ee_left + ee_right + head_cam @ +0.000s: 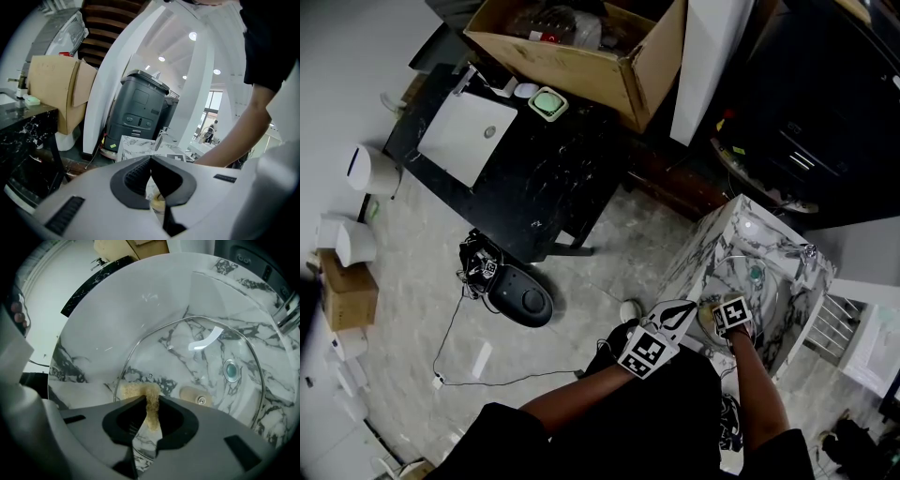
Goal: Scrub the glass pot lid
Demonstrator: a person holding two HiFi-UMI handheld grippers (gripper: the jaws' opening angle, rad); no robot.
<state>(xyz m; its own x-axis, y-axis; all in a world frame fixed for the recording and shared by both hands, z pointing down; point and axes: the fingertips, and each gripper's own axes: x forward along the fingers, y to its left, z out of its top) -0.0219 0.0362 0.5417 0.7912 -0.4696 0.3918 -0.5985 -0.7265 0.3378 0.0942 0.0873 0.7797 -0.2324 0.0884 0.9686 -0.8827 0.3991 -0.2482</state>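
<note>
One tan sponge (136,391) pinched in the right gripper (151,399), at the rim of the glass pot lid (211,366). And the left gripper (151,158) is clenched, empty.

Left of your left gripper (680,314), a pale tiled floor (412,272) runs under a black marbled table (539,183) with a cardboard box (581,61) at its far end. Ahead of that gripper stands a grey cabinet (140,110), with round ceiling lights (192,36) glowing above.

Glass lid (187,364), glossy marbled sink (117,310), rough sponge (136,391)
</note>
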